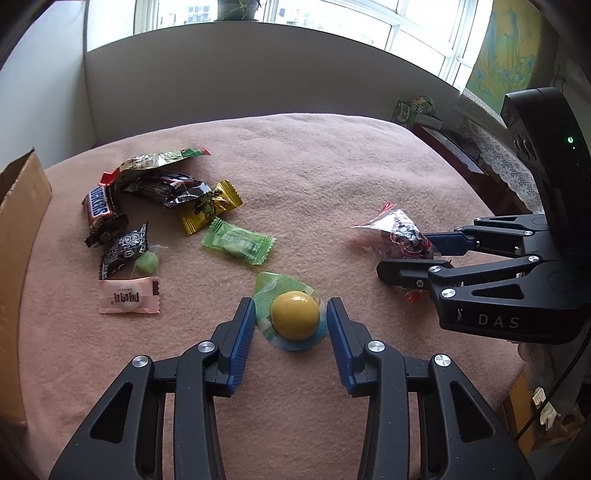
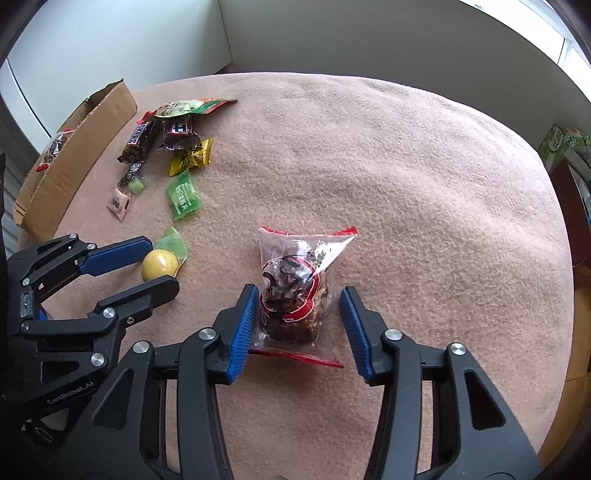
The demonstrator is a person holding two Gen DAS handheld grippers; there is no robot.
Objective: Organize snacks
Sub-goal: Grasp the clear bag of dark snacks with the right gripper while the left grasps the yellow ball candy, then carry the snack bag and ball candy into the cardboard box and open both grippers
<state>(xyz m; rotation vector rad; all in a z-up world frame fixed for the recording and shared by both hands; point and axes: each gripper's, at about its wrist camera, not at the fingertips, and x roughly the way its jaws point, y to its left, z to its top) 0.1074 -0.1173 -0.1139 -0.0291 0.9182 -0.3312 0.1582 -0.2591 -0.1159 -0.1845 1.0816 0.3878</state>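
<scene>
The left tool point(image 1: 290, 317) is spread wide around a yellow ball candy point(image 1: 294, 315) on a green wrapper, pads just beside it. The right tool point(image 2: 298, 317) is spread around a clear bag point(image 2: 295, 291) of dark snacks with red print; its left pad touches the bag. Both lie on the pink counter point(image 2: 406, 184).

Snack pile point(image 1: 155, 206) crowds cardboard box point(image 2: 74, 155); blanket point(image 1: 332, 177) centre open.

Daylit windows point(image 1: 369, 22) behind white wall point(image 1: 240, 70) — map point(image 1: 506, 48), possibly.
</scene>
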